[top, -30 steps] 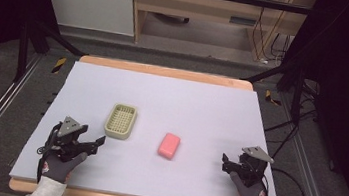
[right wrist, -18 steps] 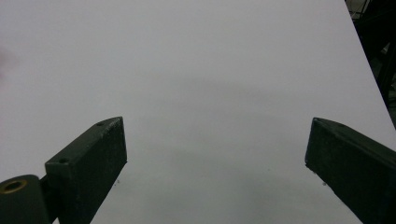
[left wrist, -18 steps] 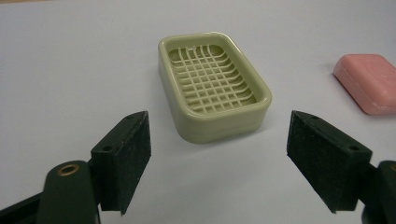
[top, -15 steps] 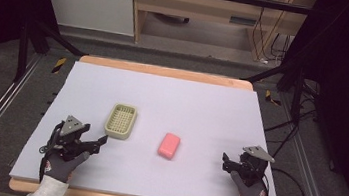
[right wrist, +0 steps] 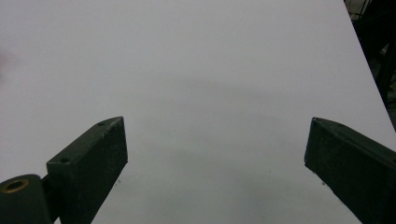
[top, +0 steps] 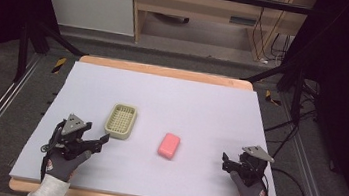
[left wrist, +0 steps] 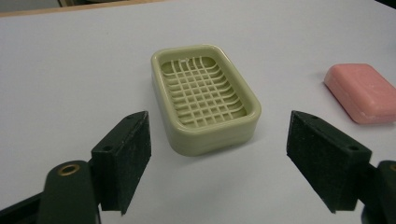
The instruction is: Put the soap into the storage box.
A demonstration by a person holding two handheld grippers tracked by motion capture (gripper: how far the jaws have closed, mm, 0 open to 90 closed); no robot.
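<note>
A pale green soap dish (top: 121, 120) with a grid floor sits left of the table's middle, and a pink soap bar (top: 169, 144) lies to its right. My left gripper (top: 100, 141) rests near the front left, open, its tips just short of the dish. In the left gripper view the dish (left wrist: 204, 97) lies ahead between the wide-apart jaws of my left gripper (left wrist: 219, 156), with the soap (left wrist: 365, 92) at the right. My right gripper (top: 225, 163) stands open at the front right, well right of the soap. The right gripper (right wrist: 215, 156) has only bare mat between its jaws.
A white mat (top: 172, 102) covers the wooden table (top: 165, 71). Beyond the far edge stand a wooden shelf unit (top: 208, 11) and black frame legs (top: 287, 66). Cables (top: 288, 137) trail off the right side.
My left gripper has crept slightly forward and right toward the dish. The right gripper, the dish and the soap have not moved.
</note>
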